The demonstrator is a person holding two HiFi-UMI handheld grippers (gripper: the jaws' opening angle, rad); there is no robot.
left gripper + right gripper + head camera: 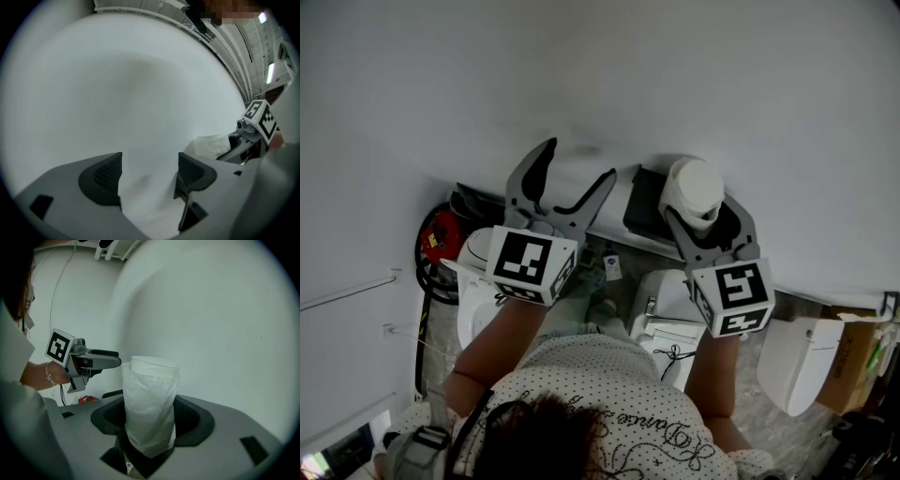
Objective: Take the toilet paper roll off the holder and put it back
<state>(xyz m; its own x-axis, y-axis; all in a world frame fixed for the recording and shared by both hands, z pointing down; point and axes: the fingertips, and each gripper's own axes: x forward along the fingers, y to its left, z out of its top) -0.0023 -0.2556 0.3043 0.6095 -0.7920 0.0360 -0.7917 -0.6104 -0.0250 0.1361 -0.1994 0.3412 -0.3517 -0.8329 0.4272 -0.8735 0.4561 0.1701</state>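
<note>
My right gripper (pixel 705 212) is shut on the white toilet paper roll (pixel 695 187), which stands upright between the jaws close to the white wall. In the right gripper view the roll (pixel 151 401) fills the gap between the pads, with a loose sheet wrapped around it. A dark holder (pixel 641 200) sits on the wall just left of the roll. My left gripper (pixel 579 171) hovers open to the left of the holder; nothing lies between its jaws (pixel 150 174), only bare wall behind. From the left gripper view the roll (pixel 211 145) shows at the right.
Below are a white toilet (pixel 661 319) and a second white fixture (pixel 797 361). A red object with black cables (pixel 439 234) lies at the left, a cardboard box (pixel 853 352) at the right. The white wall (pixel 600 75) fills the upper view.
</note>
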